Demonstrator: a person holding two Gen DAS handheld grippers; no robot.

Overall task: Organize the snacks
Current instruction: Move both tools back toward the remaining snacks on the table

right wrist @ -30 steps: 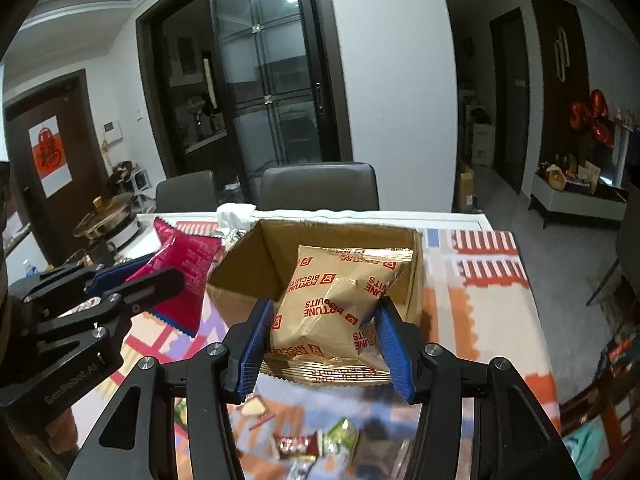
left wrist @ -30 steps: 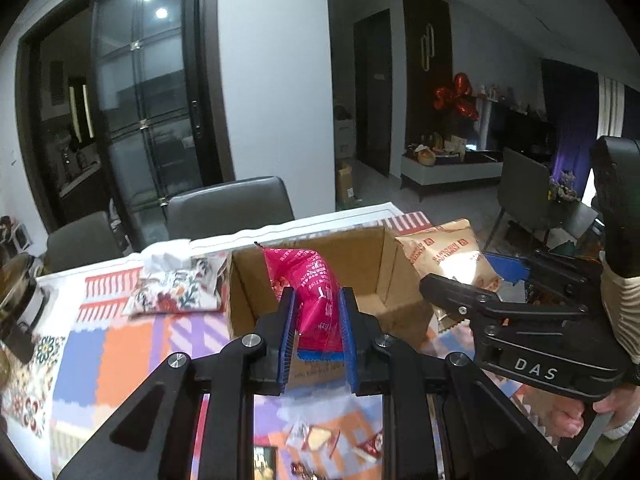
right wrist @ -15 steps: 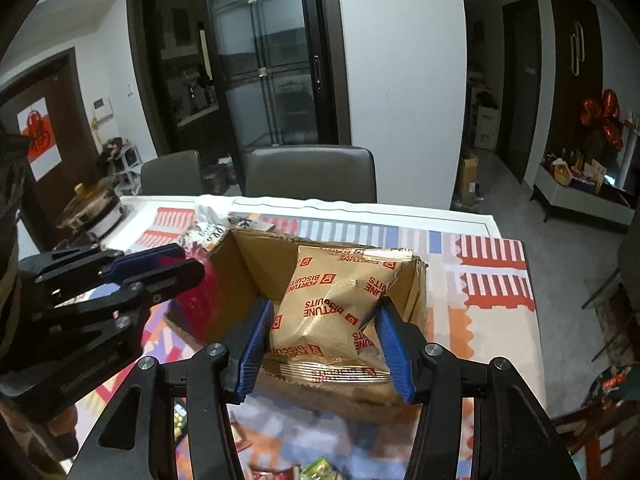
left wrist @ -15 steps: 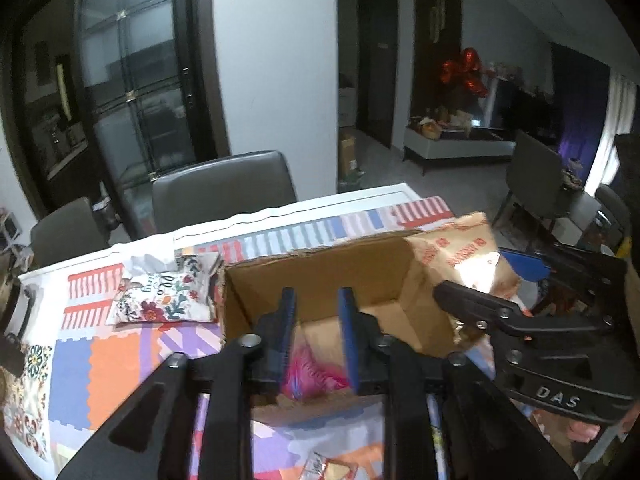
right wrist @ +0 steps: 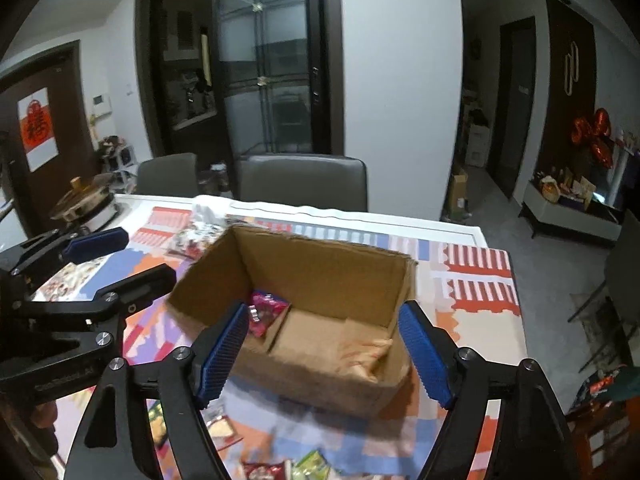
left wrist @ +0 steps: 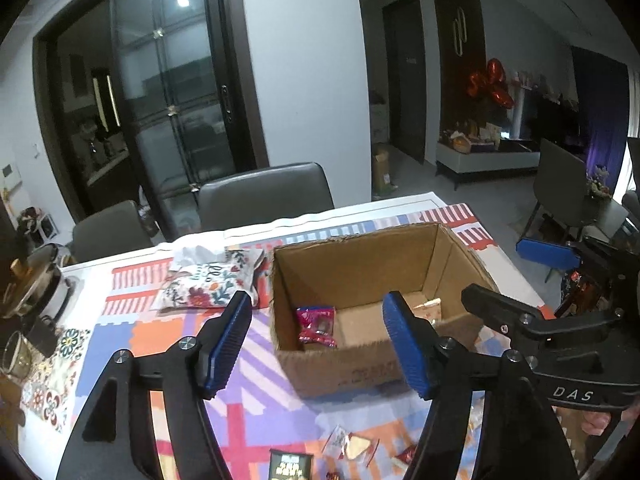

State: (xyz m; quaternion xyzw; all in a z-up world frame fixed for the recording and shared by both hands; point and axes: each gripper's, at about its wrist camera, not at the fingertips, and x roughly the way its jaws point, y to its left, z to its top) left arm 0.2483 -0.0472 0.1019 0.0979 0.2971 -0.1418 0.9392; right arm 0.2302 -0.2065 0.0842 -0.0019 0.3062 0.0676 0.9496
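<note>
Snacks, a pink pack [left wrist: 316, 325] and a tan pack [right wrist: 366, 350], lie inside the box [left wrist: 360, 368] on the desk [left wrist: 248, 404]. Both claws, left [left wrist: 318, 344] and right [right wrist: 326, 354], tilt down before the box, opening, holding nothing. The right claw's side reads "DAS".

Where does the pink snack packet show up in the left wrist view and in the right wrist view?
Left wrist view: the pink snack packet lies in the near-left corner of the cardboard box.
Right wrist view: the packet lies in the box's left compartment, behind the divider.
Shared landmark: the grey chair behind the table.
</note>
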